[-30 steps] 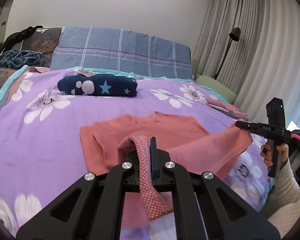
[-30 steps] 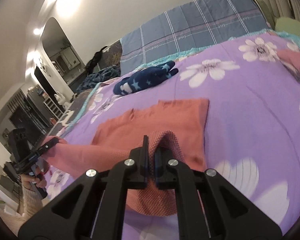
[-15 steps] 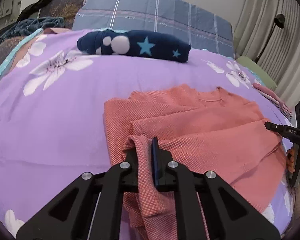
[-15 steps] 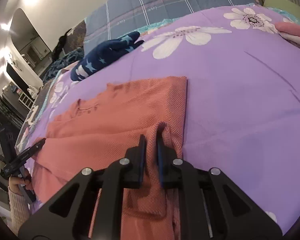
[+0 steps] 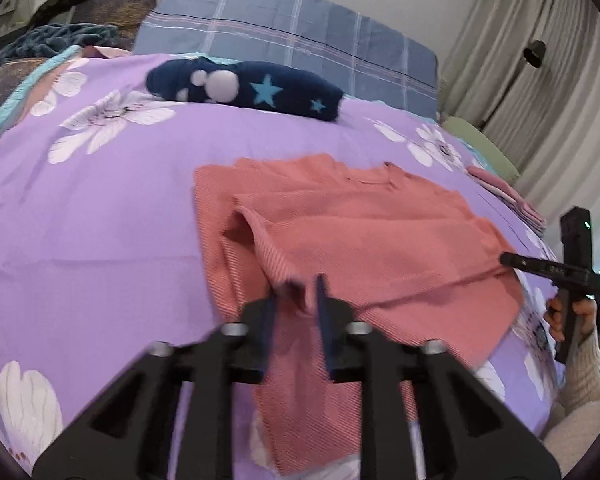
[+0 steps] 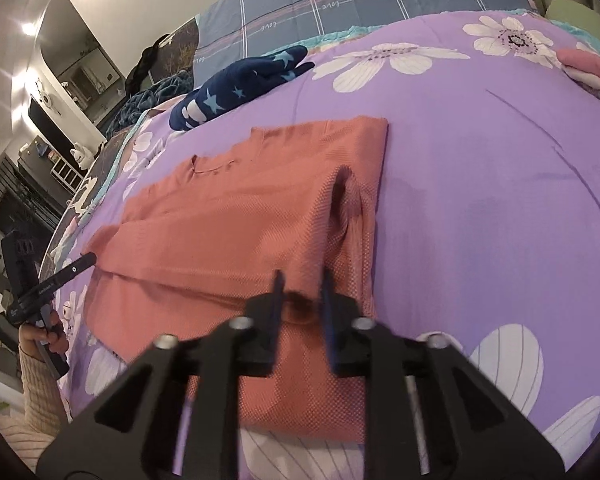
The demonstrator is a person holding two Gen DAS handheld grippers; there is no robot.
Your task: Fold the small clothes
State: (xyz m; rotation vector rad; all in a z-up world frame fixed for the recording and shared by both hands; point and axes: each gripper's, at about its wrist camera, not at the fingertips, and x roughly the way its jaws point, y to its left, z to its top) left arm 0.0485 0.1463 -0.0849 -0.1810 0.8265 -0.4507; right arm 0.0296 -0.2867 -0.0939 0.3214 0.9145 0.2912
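A salmon-pink knit top (image 5: 360,236) lies on the purple flowered bedspread (image 5: 100,208), its lower half folded up over the body. It also shows in the right wrist view (image 6: 236,232). My left gripper (image 5: 298,292) is open at the fold's left corner, the cloth lying loose between its jaws. My right gripper (image 6: 302,284) is open at the fold's right corner, also holding nothing. Each gripper shows at the far edge of the other's view, the right gripper (image 5: 540,266) in the left wrist view and the left gripper (image 6: 66,274) in the right.
A folded navy garment with stars (image 5: 248,88) lies further up the bed near the blue checked pillow (image 5: 292,40). A folded pink pile (image 5: 508,196) sits at the bed's right edge. Curtains (image 5: 560,92) hang to the right; shelves and a mirror (image 6: 60,80) stand to the left.
Both grippers carried the hem forward over the top, laid it down, then opened and let the cloth go. The fold now rests flat on the garment.
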